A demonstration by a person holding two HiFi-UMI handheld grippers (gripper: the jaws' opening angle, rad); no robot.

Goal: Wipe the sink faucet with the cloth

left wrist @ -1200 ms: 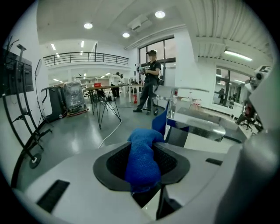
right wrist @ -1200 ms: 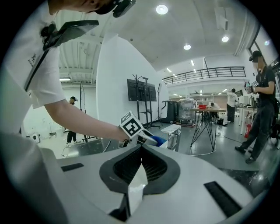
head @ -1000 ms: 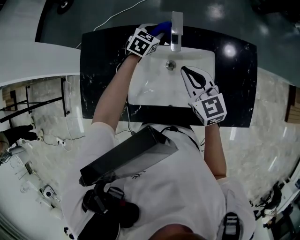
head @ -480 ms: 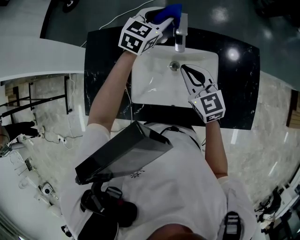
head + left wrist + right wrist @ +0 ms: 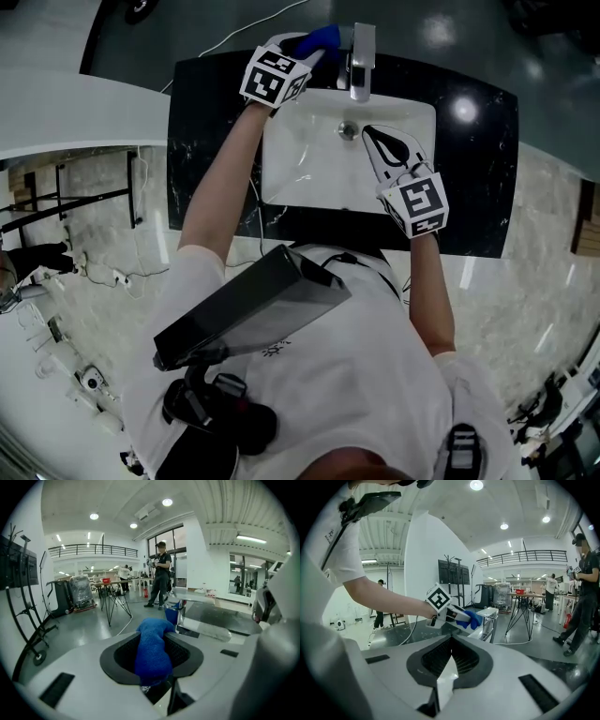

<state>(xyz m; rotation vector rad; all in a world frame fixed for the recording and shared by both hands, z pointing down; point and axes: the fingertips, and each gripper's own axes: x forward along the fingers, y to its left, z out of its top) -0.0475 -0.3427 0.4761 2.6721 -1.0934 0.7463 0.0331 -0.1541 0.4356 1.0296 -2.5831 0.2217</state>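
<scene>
A blue cloth point(image 5: 320, 38) is pinched in my left gripper point(image 5: 314, 44), which is shut on it just left of the chrome faucet point(image 5: 361, 58) at the back of the white sink point(image 5: 300, 169). In the left gripper view the cloth point(image 5: 152, 651) bulges out between the jaws, and the faucet point(image 5: 201, 629) lies just ahead to the right. My right gripper point(image 5: 368, 133) hovers over the basin's right side, jaws shut and holding nothing. From the right gripper view, the right gripper point(image 5: 451, 638) faces the left gripper point(image 5: 457, 615), the cloth point(image 5: 472, 619) and the faucet point(image 5: 493, 616).
The sink sits in a black marble counter point(image 5: 469, 159), with the drain point(image 5: 348, 130) below the spout. A white cable point(image 5: 239, 33) runs on the floor behind the counter. People stand far off in the hall point(image 5: 161, 573), beside tripods and tables.
My left gripper has lifted with the cloth along the faucet's left side, from near its base up toward its top. The right gripper has stayed over the basin.
</scene>
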